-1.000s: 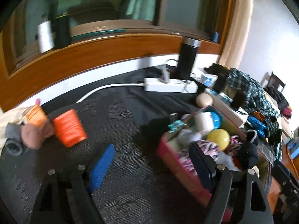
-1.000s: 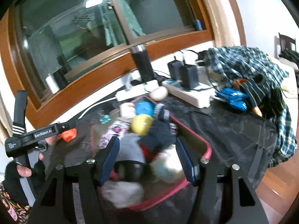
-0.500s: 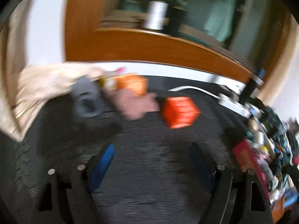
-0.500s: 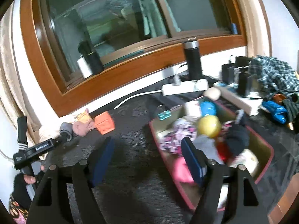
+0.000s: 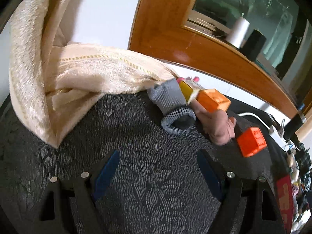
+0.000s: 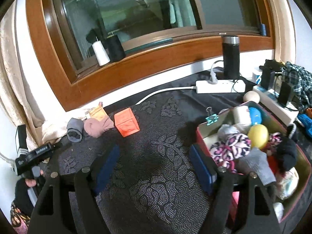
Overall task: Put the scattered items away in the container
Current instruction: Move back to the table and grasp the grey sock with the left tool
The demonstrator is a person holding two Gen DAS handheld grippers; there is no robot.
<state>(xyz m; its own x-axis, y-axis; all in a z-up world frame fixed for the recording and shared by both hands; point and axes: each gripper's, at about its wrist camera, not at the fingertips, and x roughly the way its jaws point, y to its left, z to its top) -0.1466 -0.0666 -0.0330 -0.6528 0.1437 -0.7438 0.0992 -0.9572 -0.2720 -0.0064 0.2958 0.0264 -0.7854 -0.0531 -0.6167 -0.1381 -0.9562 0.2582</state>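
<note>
Left gripper (image 5: 157, 170) spread wide, nothing between the blue pads, low over the dark patterned tablecloth (image 5: 136, 175). Ahead and slightly right of it: grey sock (image 5: 171, 105), rolled, ribbed cuff facing the camera, just beside a crumpled pink sock (image 5: 220, 126). Behind those, touching them, a yellow-and-orange carton (image 5: 204, 96); further right, apart, an orange cube (image 5: 251, 141) with embossed faces. Cream curtain (image 5: 78, 74) draped onto the cloth at left, reaching the grey sock.

Right gripper (image 6: 154, 165) likewise parted and empty, over bare cloth, the red-rimmed container (image 6: 202, 134) just beside its right finger. Only from the right wrist: container crowded with a yellow ball (image 6: 258, 133), pink patterned sock (image 6: 232, 149), grey glove (image 6: 257, 165), blue item; white power strip (image 6: 220, 86) and black flask (image 6: 231, 58) behind. Container only a red sliver in the left view.
</note>
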